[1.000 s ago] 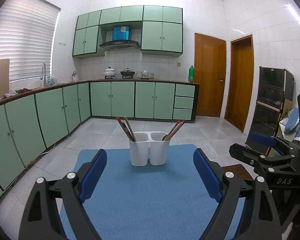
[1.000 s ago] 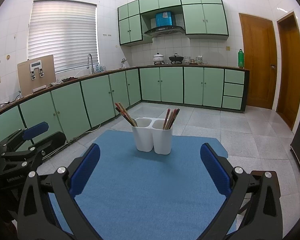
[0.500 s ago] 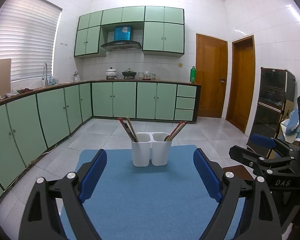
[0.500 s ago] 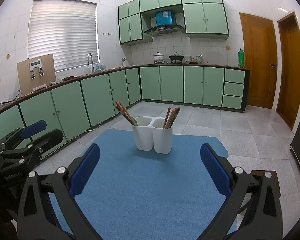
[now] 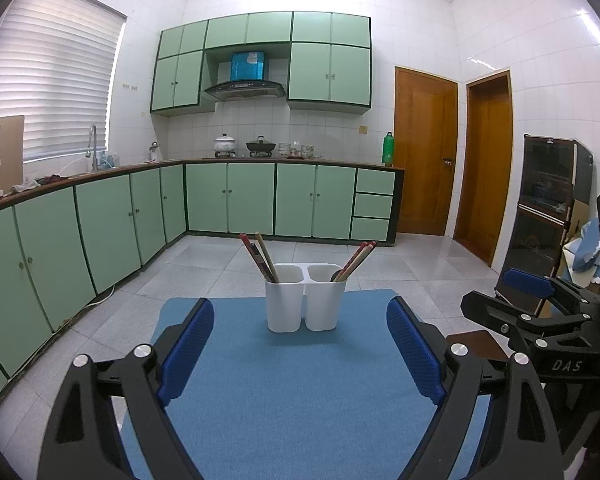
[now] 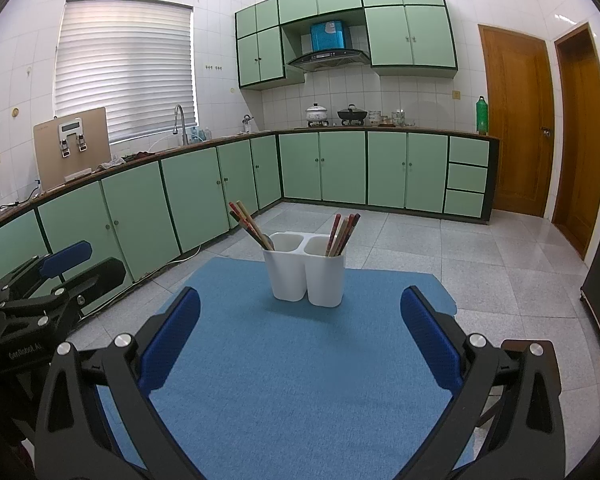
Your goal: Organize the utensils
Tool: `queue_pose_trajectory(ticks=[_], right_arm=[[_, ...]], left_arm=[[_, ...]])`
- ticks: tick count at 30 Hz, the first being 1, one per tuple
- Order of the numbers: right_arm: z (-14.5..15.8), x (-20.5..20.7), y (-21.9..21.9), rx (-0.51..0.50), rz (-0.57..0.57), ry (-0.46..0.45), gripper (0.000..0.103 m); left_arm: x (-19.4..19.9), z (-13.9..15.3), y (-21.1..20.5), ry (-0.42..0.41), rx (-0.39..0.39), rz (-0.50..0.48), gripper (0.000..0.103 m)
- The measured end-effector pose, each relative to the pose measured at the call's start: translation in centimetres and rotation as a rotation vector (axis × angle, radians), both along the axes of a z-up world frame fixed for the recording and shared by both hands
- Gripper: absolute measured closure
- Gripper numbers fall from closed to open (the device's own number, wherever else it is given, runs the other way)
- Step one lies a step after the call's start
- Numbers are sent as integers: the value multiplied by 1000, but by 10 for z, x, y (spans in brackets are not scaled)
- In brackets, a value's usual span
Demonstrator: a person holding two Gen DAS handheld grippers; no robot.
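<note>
A white two-cup utensil holder (image 5: 305,300) stands at the far end of a blue mat (image 5: 292,392); it also shows in the right wrist view (image 6: 306,270). Chopsticks (image 5: 260,257) lean left in its left cup and more chopsticks (image 5: 354,266) lean right in its right cup. My left gripper (image 5: 300,350) is open and empty, well short of the holder. My right gripper (image 6: 298,338) is open and empty too. Each gripper also shows in the other's view: the right one (image 5: 532,320), the left one (image 6: 40,288).
The mat (image 6: 300,360) lies on a small table over a grey tiled floor. Green cabinets (image 5: 100,232) run along the left and back walls. Two wooden doors (image 5: 424,152) and a dark cabinet (image 5: 548,208) stand at the right.
The left wrist view has shifted slightly right and up; both grippers stay open and empty. The holder and chopsticks have not moved.
</note>
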State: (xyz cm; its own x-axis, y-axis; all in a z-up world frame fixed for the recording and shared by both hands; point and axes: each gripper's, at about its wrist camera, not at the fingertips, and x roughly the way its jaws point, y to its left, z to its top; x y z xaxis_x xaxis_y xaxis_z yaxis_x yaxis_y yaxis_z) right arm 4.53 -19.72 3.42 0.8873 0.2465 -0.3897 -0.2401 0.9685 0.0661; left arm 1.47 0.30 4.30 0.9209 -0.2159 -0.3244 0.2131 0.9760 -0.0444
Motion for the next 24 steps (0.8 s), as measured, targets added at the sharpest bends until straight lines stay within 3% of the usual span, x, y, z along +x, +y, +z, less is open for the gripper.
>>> queue_pose_trajectory(ticks=[24], right_arm=[[-4,1,0,2,-2,6,6]], left_arm=[[-1,1,-2,3,5,4,17]])
